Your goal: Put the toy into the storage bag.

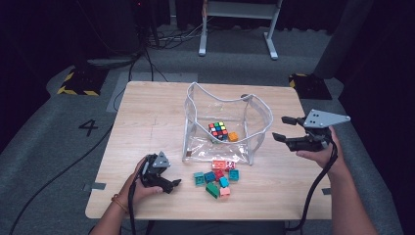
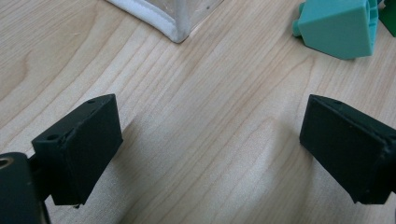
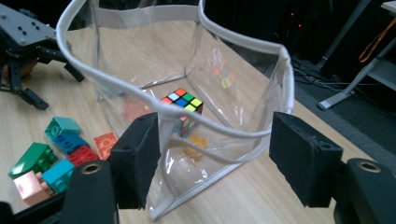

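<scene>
Overhead, I have the left gripper point(image 1: 172, 184) low on the wooden table point(image 1: 147, 127), jaws apart and empty, aimed at the pile of toy bricks point(image 1: 218, 177) just ahead of its tips. My right gripper point(image 1: 283, 128) hovers off the right side of the clear plastic bag point(image 1: 222, 122), jaws spread wide with nothing in them, their tips close to the bag's white rim. Inside the bag sit a Rubik's cube point(image 1: 218, 129) and an orange brick point(image 1: 233, 136).

Along the left gripper, both jaws stand far apart over bare wood. A teal brick point(image 2: 337, 27) lies ahead and to the right of the right-hand jaw, and the bag's white-trimmed corner point(image 2: 173, 29) sits ahead, left of centre. If I close here I judge I'd catch nothing; I need to swing right first, and a clumsy swing could shove the teal brick away.

Along the right gripper, the bag's near edge point(image 3: 161, 122) stands between the open jaws, hard by the left-hand one, with the cube point(image 3: 182, 105) beyond it. The film looks floppy, so pinching only the sidewall could collapse the mouth or drag the bag over the loose bricks point(image 3: 56, 149) off to the left.
</scene>
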